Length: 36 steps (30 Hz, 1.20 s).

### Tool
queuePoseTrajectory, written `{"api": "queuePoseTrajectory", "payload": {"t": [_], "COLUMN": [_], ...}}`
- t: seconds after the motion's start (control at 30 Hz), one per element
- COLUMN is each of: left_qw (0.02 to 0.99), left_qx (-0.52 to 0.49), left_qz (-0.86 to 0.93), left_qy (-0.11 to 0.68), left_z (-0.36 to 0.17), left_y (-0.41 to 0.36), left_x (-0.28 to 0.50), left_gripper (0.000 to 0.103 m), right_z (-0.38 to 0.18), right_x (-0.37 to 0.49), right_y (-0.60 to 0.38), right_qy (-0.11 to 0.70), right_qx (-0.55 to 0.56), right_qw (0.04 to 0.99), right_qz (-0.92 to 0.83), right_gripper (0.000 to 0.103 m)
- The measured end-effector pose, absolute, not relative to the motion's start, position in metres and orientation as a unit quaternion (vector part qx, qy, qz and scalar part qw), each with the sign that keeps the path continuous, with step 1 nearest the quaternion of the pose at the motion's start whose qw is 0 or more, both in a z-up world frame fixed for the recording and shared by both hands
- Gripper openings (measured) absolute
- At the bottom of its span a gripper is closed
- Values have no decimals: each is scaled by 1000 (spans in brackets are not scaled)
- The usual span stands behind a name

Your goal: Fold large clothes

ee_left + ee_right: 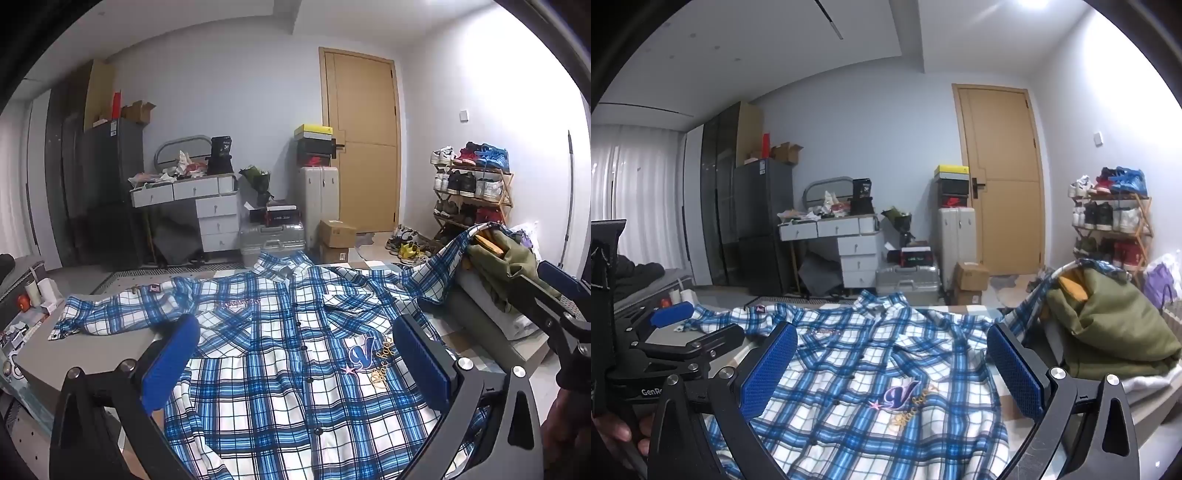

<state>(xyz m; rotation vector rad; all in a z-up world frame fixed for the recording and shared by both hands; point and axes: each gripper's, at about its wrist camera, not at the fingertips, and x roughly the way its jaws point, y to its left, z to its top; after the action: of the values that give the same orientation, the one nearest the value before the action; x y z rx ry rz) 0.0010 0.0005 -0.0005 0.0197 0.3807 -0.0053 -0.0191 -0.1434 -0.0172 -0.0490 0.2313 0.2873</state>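
Note:
A large blue and white plaid shirt (291, 354) lies spread front up on the bed, collar at the far edge, with a "V" emblem on the chest. Its left sleeve stretches out to the left; its right sleeve drapes up over an olive garment pile. My left gripper (295, 354) is open, hovering above the shirt's lower front, holding nothing. My right gripper (892, 365) is open and empty above the same shirt (871, 369). The right gripper also shows at the right edge of the left wrist view (561, 299). The left gripper shows at the left of the right wrist view (679, 325).
An olive garment pile (1108, 325) sits on the bed's right side. The grey bed surface (92, 350) shows at the left. Beyond the bed stand a white drawer desk (207, 206), suitcases (317, 199), cardboard boxes (336, 232), a shoe rack (472, 192) and a wooden door (362, 140).

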Motion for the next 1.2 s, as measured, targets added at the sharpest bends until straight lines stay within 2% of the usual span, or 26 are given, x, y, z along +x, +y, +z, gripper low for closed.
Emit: {"api": "queuePoseTrajectory", "payload": {"t": [0.77, 1.2], "left_qw": [983, 975], "left_qx": [2, -36], "left_qz": [3, 0], "left_qy": [185, 218], "left_z": [-4, -6], "left_y": [7, 8], "left_x": [-4, 3], "left_gripper": [102, 102], "right_z": [-18, -24], "right_x": [-17, -13], "right_y": [-145, -144], "right_qy": [118, 124], "right_qx": [-21, -19], "right_qw": [983, 982], "right_qz": [141, 140], "right_gripper": [103, 103]}}
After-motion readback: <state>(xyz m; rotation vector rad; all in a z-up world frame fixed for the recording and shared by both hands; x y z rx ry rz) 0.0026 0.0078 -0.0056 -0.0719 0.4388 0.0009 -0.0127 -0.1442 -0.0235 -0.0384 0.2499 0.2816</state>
